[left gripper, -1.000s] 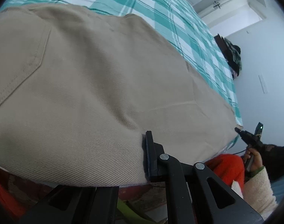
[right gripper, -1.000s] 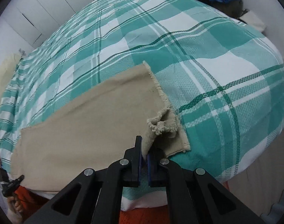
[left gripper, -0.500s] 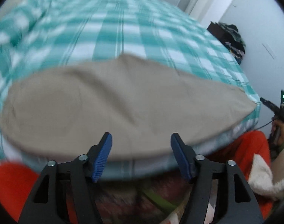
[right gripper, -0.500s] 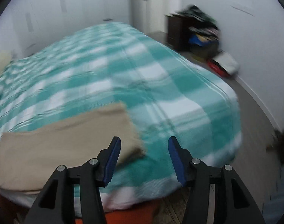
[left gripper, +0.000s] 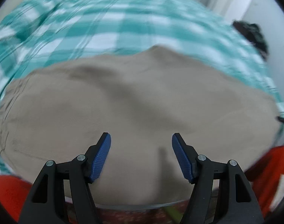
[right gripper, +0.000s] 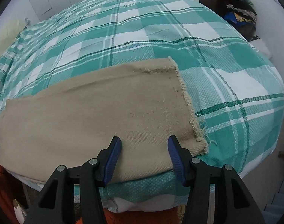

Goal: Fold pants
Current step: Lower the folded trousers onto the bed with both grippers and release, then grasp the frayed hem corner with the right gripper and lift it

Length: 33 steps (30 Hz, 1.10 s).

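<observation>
The pants (right gripper: 97,115) lie flat on the bed (right gripper: 226,71), along its near edge, on a teal and white plaid cover. They are beige and stretch sideways across both views.

In the right wrist view, the frayed hem (right gripper: 190,112) of the leg sits to the right, its loose threads resting on the plaid. The right gripper (right gripper: 144,145) hangs over the near edge of the leg just left of that hem, its 2 blue-padded fingers (right gripper: 112,158) spread apart with nothing between them.

The left wrist view is blurred. The left gripper (left gripper: 141,141) is also spread wide and holds nothing, above the wider part of the pants (left gripper: 134,100) near the bed's edge.

A dark pile of clothes (right gripper: 241,13) sits on a cabinet by the far wall.
</observation>
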Each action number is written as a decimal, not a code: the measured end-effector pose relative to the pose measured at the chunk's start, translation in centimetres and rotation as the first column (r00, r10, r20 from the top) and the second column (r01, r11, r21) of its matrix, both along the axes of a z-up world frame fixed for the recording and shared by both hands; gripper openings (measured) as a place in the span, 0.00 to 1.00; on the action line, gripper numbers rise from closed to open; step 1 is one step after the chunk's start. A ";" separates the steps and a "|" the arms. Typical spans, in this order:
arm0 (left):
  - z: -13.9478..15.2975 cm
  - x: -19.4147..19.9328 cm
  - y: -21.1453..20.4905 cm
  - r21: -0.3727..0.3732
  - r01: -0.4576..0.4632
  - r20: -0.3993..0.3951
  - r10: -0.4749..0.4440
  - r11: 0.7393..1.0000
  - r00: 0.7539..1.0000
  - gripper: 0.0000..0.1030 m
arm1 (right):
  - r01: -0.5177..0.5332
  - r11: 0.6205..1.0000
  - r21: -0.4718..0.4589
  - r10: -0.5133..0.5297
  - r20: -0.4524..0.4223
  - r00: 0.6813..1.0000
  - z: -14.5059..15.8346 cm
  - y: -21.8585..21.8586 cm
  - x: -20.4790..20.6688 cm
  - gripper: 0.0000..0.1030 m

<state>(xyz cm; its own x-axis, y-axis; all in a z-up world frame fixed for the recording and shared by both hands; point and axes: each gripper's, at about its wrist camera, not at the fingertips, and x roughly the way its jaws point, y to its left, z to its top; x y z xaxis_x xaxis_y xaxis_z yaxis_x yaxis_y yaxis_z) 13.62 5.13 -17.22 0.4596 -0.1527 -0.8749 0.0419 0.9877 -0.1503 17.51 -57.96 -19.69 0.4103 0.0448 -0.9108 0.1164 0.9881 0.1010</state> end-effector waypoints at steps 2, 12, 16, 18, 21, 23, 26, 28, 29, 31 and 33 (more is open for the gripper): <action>1.5 0.6 -2.9 -0.006 0.073 0.035 -0.072 0.997 0.997 0.76 | 0.003 1.000 0.004 -0.003 0.001 1.000 0.0 -0.3 -0.2 0.51; 2.8 9.0 -21.5 -0.009 0.365 0.048 -0.365 0.931 0.930 0.79 | -0.023 0.999 -0.045 0.023 -0.004 1.000 -0.4 0.9 -0.1 0.52; 0.3 9.5 -26.2 -0.005 0.414 -0.015 -0.414 0.910 0.910 0.79 | -0.026 0.998 -0.059 0.026 -0.007 1.000 -0.4 1.2 -0.1 0.52; -0.9 7.2 -28.1 0.018 0.479 -0.047 -0.478 0.878 0.877 0.79 | -0.030 0.997 -0.068 0.029 -0.007 1.000 -0.4 1.4 -0.1 0.52; -2.3 2.2 -29.7 0.089 0.591 -0.059 -0.588 0.802 0.807 0.80 | -0.039 0.997 -0.071 0.038 -0.007 0.999 -0.4 1.4 -0.1 0.52; -2.4 -0.1 -30.0 0.164 0.617 -0.026 -0.622 0.770 0.783 0.82 | -0.042 0.997 -0.064 0.041 -0.004 0.999 -0.4 1.3 -0.2 0.52; -2.1 -0.7 -29.7 0.151 0.598 -0.022 -0.602 0.787 0.798 0.82 | -0.043 0.997 -0.063 0.043 -0.001 0.999 -0.3 1.3 -0.3 0.52; -2.1 -0.5 -29.5 0.121 0.583 -0.031 -0.584 0.803 0.811 0.83 | -0.042 0.997 -0.066 0.042 -0.003 0.999 -0.3 1.3 -0.3 0.52; -2.3 -0.6 -29.7 0.125 0.581 -0.031 -0.583 0.804 0.812 0.83 | -0.041 0.997 -0.069 0.041 -0.004 0.999 -0.3 1.3 -0.3 0.52; -2.6 -0.8 -29.8 0.130 0.579 -0.030 -0.581 0.805 0.814 0.83 | -0.039 0.997 -0.069 0.039 -0.004 0.999 -0.3 1.4 -0.3 0.52; -3.0 -0.6 -29.7 0.119 0.570 -0.031 -0.571 0.813 0.821 0.84 | -0.036 0.998 -0.058 0.036 0.007 0.999 -0.1 1.2 -0.5 0.52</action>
